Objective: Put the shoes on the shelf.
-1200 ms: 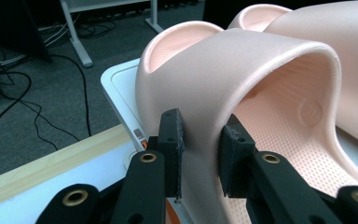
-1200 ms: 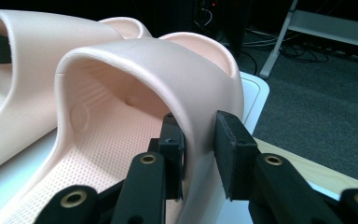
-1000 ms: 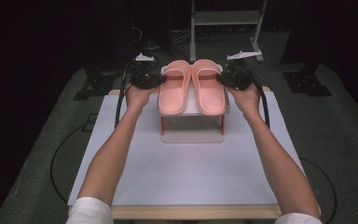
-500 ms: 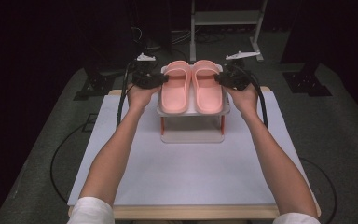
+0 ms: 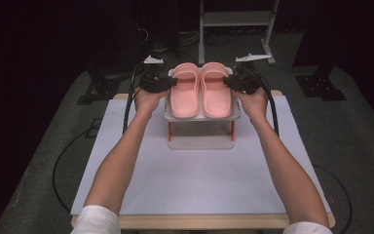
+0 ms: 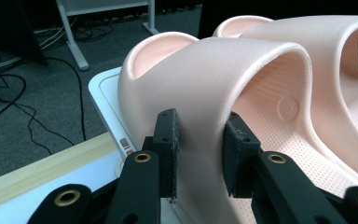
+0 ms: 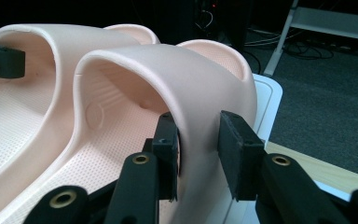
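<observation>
Left gripper (image 6: 198, 154): jaws narrowed onto outer strap wall of left pink rubber slide sandal (image 5: 185, 92) | Right gripper (image 7: 200, 156): jaws likewise pinching strap of right pink rubber slide sandal (image 5: 216, 90) | Both sandals side by side atop small white two-tier rack (image 5: 200, 141) on white-covered table (image 5: 195, 180)

Table (image 5: 195, 190): pale top surface, light wooden edge along the person's side. Small white two-level rack (image 5: 200, 141) stands directly on it, toward the far edge, roughly centred across the width. Rack has red-orange posts between bottom tray and top shelf. On the rack's top shelf: two pink slippers (image 5: 202, 90) side by side, touching, toes away from the person.
</observation>
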Demonstrator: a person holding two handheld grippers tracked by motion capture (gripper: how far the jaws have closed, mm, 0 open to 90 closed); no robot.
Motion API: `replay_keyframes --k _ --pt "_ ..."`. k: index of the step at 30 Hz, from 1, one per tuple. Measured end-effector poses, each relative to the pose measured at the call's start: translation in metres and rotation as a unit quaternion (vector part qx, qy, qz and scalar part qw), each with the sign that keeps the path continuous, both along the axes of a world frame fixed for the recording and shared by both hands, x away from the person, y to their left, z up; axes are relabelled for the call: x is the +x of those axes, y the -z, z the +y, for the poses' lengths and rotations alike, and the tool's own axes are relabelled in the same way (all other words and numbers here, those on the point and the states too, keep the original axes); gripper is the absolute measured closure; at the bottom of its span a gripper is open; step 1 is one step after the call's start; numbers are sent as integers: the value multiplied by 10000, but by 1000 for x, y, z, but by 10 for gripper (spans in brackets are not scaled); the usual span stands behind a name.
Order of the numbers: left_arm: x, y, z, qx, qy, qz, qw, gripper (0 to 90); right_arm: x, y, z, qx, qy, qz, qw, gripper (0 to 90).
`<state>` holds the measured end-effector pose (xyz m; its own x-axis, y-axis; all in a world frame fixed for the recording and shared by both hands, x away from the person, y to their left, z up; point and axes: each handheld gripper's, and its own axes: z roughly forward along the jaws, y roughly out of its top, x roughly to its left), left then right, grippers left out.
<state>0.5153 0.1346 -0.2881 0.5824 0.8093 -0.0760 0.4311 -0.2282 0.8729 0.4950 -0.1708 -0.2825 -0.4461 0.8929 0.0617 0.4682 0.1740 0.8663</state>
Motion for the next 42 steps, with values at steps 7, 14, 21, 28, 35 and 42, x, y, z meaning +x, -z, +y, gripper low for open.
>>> replay_keyframes --k 7,14,21,28,35,42 --pt "1 1 -1 -78 -21 -3 10000 693 1 1 0 142 -9 22 9999 647" --pt "-1 0 0 -61 40 3 10000 661 0 1 0 188 -36 59 9998 622" --pt "-2 0 -1 -50 89 2 9999 598 0 6 -3 335 -80 93 9994 587" --pt "-5 -3 -1 -80 120 -73 9999 571 -2 6 -7 421 -151 113 9989 554" --pt "-12 -4 3 -152 94 -116 9998 534 -12 1 -12 442 -170 47 9989 528" --pt "-24 -3 11 -350 50 -161 9992 496 -25 -3 -17 483 -203 -67 9986 521"
